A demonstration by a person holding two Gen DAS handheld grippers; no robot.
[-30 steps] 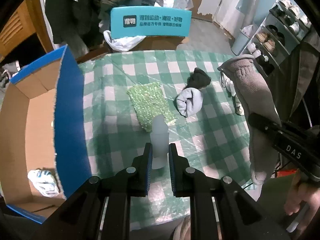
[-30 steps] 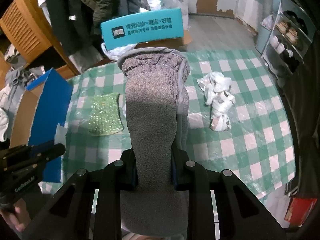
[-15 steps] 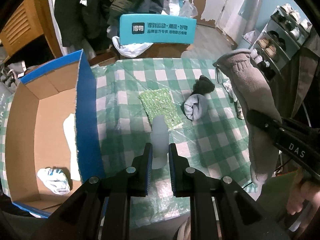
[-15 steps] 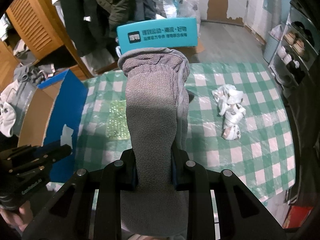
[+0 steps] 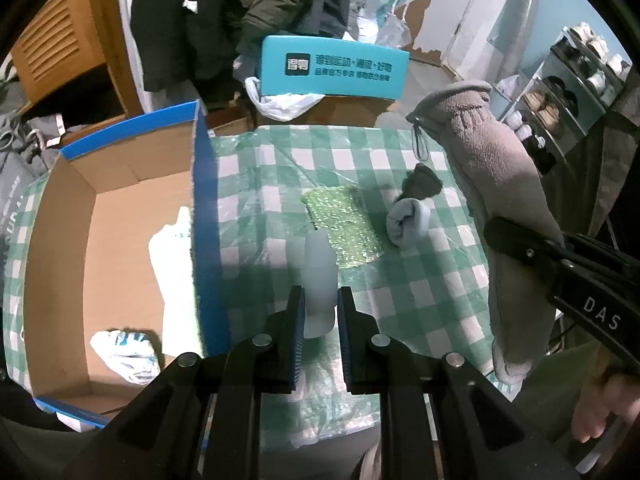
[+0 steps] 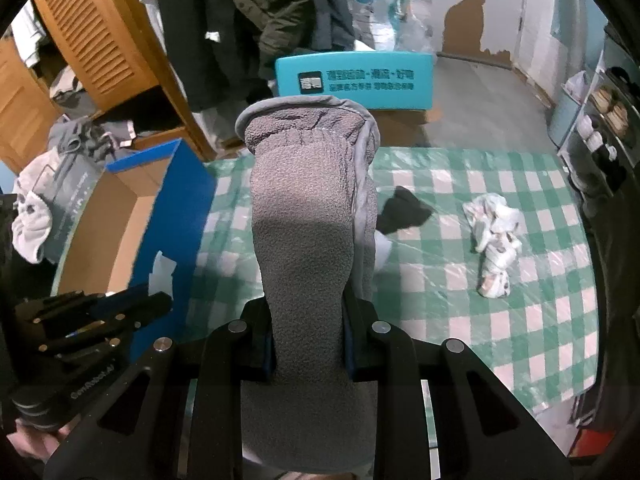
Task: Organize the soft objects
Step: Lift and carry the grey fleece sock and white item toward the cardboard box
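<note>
We hold two soft things off the table: the grey fleece glove is pinched across its middle by the right gripper, its jaws closed tight on the fabric with the cuff standing up and the fingertips hanging below, and the small pale whitish piece is clamped between the nearly closed jaws of the left gripper. Neither grip has changed over the last second. What has changed is the view: both hands have drifted toward the cardboard box with its blue rim, so the left wrist view now takes in far more of the box's inside, where a white bundle and a flat white cloth lie. On the green checked tablecloth the green glittery pad, the rolled grey sock and the black sock lie where they were, and so does the crumpled white cloth farther right. Behind the table stands the teal box
</note>
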